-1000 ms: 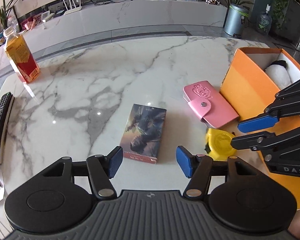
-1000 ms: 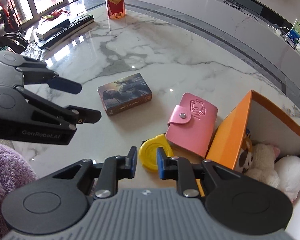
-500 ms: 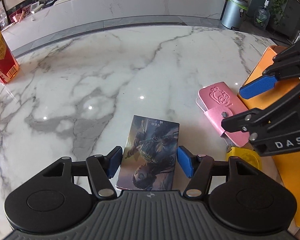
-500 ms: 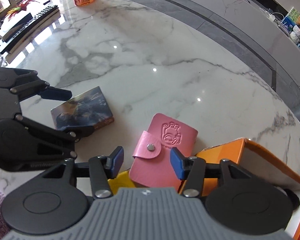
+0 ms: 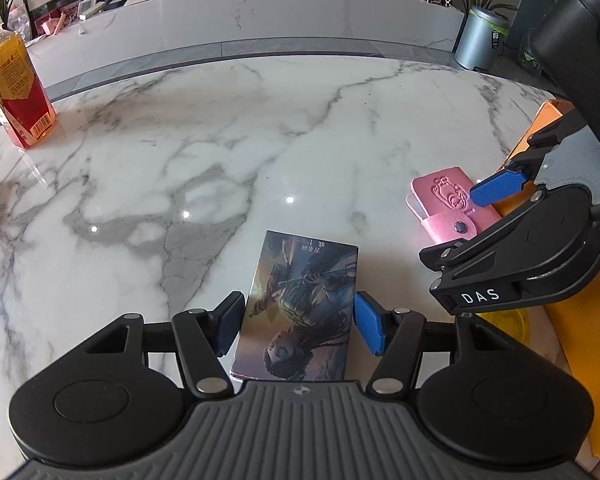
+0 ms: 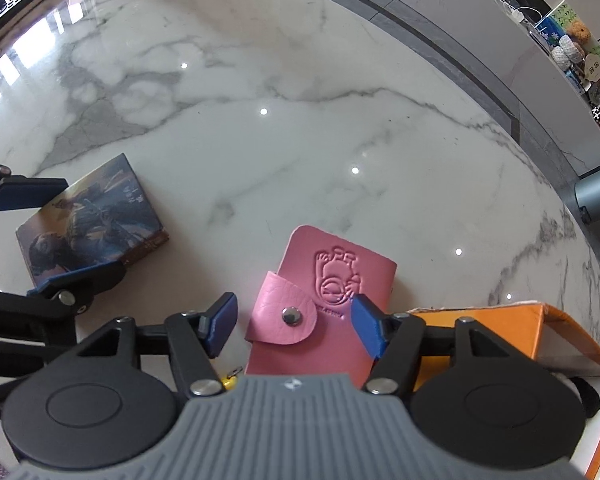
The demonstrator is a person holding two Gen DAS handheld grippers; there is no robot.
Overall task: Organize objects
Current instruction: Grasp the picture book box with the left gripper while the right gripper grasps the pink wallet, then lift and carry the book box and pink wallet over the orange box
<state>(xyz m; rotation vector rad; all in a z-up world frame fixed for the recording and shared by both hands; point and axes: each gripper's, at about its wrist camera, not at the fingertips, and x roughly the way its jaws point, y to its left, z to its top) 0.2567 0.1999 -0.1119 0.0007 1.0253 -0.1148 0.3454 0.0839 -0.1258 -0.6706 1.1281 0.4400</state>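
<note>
A card box (image 5: 300,308) is lying flat on the marble table (image 5: 228,152), a snap-button card holder (image 6: 324,300) to its right, touching the open box (image 6: 500,332) at the table's right edge; a drink bottle (image 5: 14,88) is standing at the far left.

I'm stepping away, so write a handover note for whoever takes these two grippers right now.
Left gripper: open, jaws either side of the picture box, which lies flat on the marble table; not gripped.
Right gripper: open, jaws have just been opening, now astride the pink card wallet; not gripped.
Orange box sits beside the wallet, soft toys already inside. Yellow round thing lies by the box.
Left: close on each item and put it in the box.
</note>
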